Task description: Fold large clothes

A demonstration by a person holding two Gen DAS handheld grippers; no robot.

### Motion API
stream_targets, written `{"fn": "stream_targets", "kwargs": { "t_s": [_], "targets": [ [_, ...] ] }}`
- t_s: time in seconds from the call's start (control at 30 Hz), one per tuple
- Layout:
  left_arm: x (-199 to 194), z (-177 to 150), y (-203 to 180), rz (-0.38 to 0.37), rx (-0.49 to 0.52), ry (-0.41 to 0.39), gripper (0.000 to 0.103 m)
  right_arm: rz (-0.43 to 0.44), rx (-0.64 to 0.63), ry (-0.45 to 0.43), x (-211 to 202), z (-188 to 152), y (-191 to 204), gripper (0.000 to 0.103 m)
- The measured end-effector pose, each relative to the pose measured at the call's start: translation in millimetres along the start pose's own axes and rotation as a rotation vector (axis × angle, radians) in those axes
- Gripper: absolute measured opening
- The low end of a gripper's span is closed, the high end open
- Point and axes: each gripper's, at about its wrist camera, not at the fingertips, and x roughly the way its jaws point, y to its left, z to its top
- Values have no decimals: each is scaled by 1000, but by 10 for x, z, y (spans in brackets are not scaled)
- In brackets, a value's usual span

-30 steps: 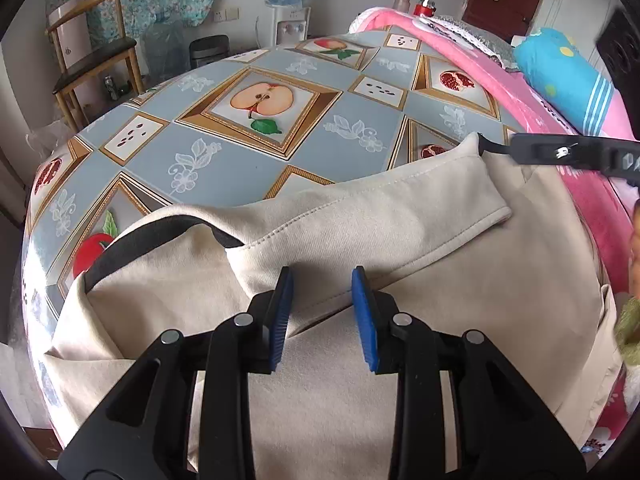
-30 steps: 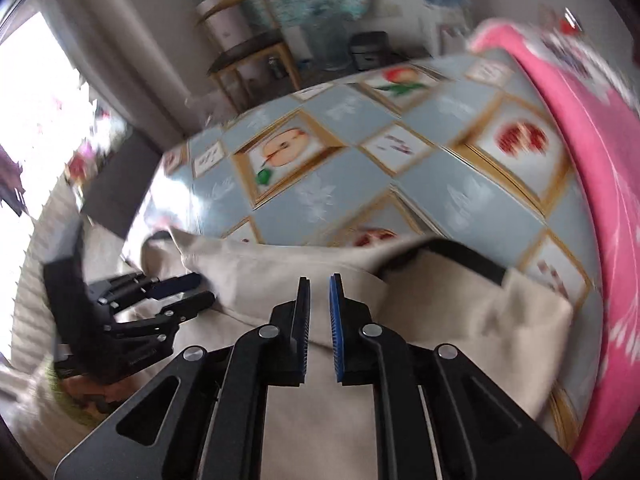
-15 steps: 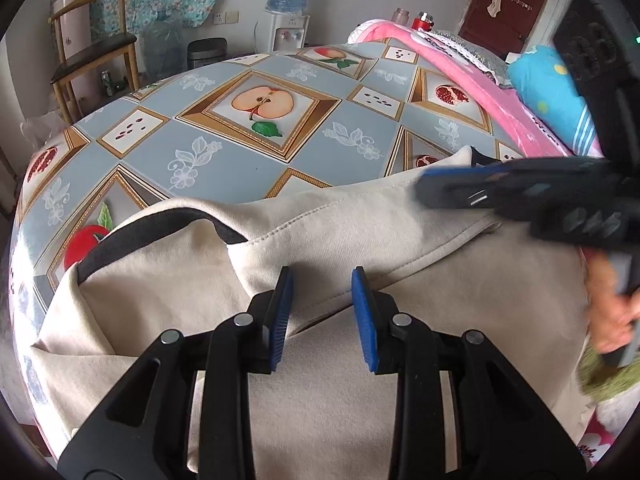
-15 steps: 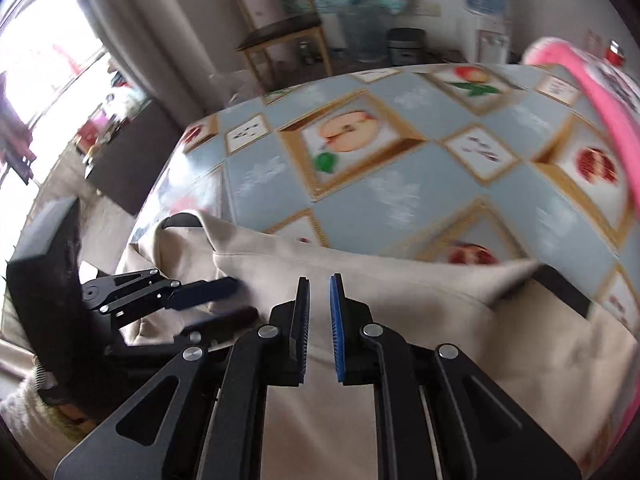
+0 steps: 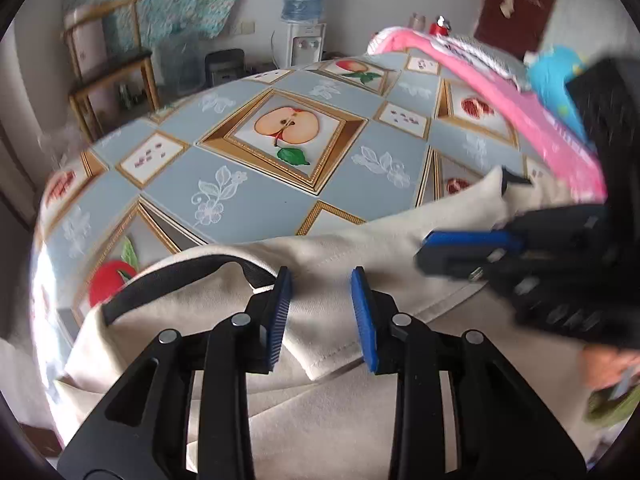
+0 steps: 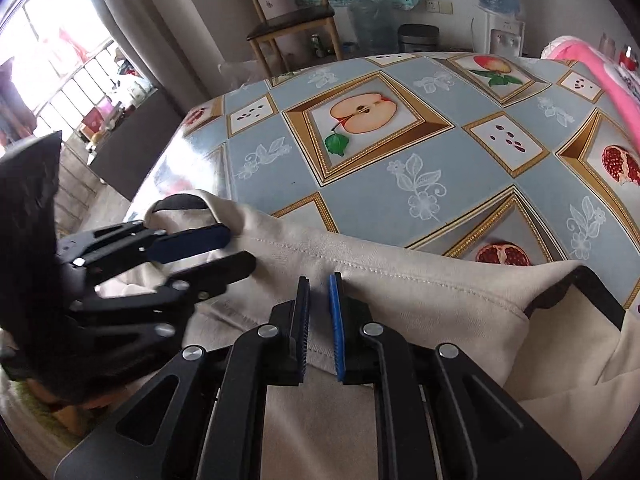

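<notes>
A: Since a second ago, right gripper [image 6: 319,320] has swung leftward from the garment's corner to its folded hem; its jaws stand nearly closed, pinching beige garment [image 6: 400,292].

B: Left gripper [image 5: 321,312]?

A: Released, jaws apart over the garment on the tablecloth [image 5: 248,196]. Two grippers, one garment. Only the right view shows the window [image 6: 48,60].

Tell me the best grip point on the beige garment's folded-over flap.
Grip the flap at its stitched hem, coming in low from the near side. That edge lies doubled and slightly raised off the garment, so tongs can slide around it.
</notes>
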Motion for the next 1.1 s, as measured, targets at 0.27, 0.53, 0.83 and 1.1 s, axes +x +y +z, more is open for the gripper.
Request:
{"fn": "stream_targets", "kwargs": {
  "t_s": [0.27, 0.53, 0.83, 1.1],
  "targets": [
    [-12, -61, -25, 8, 32, -11, 30, -138, 124, -14, -118, -95, -514, 11],
    [-26, -138, -58, 27, 62, 23, 30, -68, -32, 13, -18, -182, 89, 18],
    [-63, -193, -179, -5, 63, 46, 31, -85, 1, 16, -103, -245, 22, 20],
    [-45, -231, -153, -20, 49, 27, 32, -230, 51, 17, -94, -341, -206, 35]
  ]
}}
